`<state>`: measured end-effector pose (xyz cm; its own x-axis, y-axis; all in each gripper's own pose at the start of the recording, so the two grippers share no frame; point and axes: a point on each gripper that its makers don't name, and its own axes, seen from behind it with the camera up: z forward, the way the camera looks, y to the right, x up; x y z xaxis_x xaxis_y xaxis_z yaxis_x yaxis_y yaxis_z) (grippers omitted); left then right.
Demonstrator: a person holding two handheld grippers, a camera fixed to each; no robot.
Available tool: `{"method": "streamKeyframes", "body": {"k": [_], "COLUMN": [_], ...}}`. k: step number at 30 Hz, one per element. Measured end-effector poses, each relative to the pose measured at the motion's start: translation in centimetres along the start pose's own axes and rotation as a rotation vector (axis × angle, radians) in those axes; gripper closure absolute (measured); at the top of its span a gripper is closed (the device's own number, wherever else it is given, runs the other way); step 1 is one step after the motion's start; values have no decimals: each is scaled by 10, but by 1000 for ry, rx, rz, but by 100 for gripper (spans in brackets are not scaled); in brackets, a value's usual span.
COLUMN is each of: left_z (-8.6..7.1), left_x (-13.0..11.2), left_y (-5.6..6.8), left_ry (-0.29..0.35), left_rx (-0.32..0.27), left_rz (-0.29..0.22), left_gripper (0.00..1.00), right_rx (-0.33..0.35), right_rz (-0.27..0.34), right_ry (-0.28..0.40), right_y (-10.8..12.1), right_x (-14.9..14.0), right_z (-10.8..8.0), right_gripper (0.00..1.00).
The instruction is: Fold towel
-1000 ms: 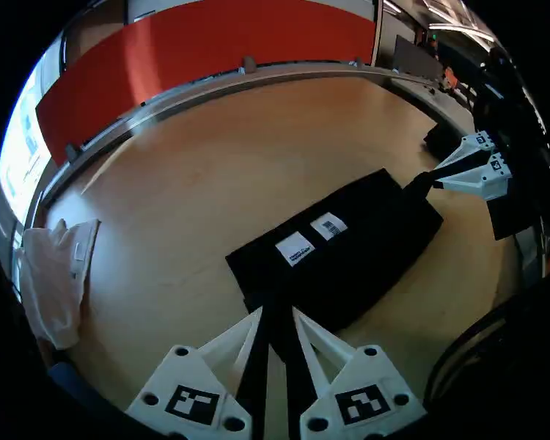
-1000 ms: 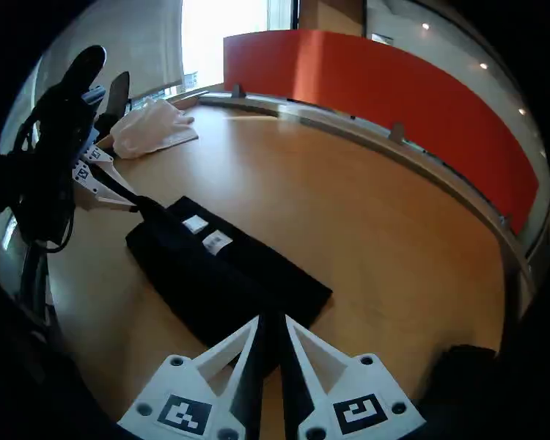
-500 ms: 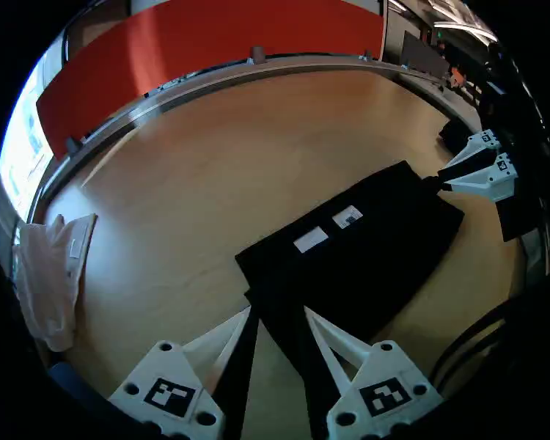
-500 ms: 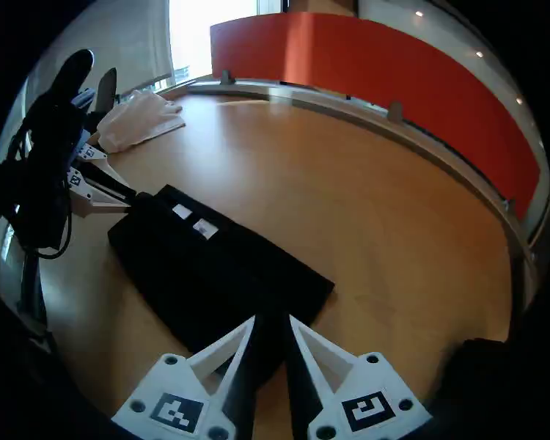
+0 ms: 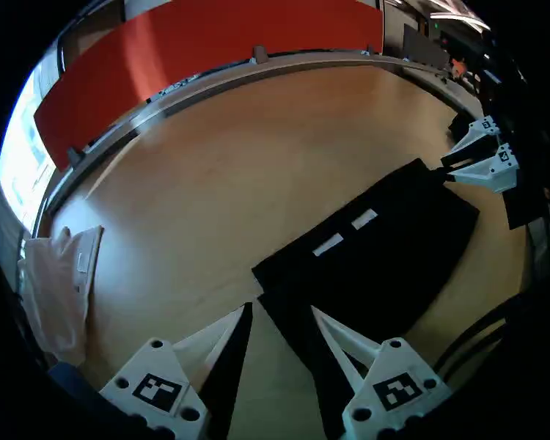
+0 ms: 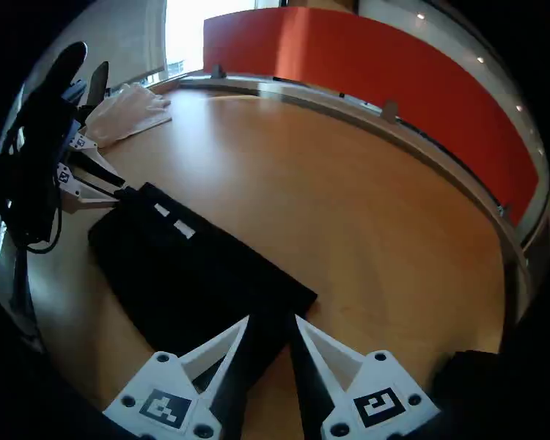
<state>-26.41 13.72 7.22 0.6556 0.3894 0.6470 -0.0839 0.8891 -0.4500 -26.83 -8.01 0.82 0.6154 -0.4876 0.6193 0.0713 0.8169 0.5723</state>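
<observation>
Both my tools are standing spread over the black folded towel (image 5: 392, 249), which is lying flat on the wooden bench (image 5: 224, 169). The left tool (image 5: 279, 312) is straddling one corner and the right tool (image 6: 271, 323) the opposite end. Bare wood is stretching away to the red partition (image 5: 202, 37), and a white cloth (image 5: 55, 286) is lying well apart by the bench's edge.
</observation>
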Motion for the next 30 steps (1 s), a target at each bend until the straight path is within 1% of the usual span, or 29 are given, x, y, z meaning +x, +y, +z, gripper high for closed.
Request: {"method": "streamKeyframes", "body": {"k": [6,10,14,16,19,20,22,23,24,30], "left_z": [0,-1,-3,-5,-9,-10,-14,-16,-18,-31], "left_x": [8,9,8,8,9,10,10,11,10,4], "left_y": [-9,-11,-14,-18,-21,-22,-21,-21,-20,-16], "left_ry": [18,19,24,30,37,39,43,45,47,53], "left_rx": [21,18,19,31,42,44,39,37,34,21], "left_rz": [-5,-13,-17,-16,-16,-17,-25,-28,-32,-50], "left_gripper": [44,25,9,9,9,8,8,8,8,8], "right_rx": [-25,-34,-44,-49,-61,-65,-65,-65,-63,-55], "right_rz": [18,33,46,50,55,56,65,69,76,107], "right_ry": [4,12,19,20,23,24,28,30,32,49], "right_y": [7,9,11,12,14,14,12,11,9,1], "right_x": [5,9,11,10,10,10,10,11,11,9], "right_z": [4,4,3,3,1,1,-1,-2,-3,-11], "right_gripper": [67,63,53,47,34,29,12,8,5,5]}}
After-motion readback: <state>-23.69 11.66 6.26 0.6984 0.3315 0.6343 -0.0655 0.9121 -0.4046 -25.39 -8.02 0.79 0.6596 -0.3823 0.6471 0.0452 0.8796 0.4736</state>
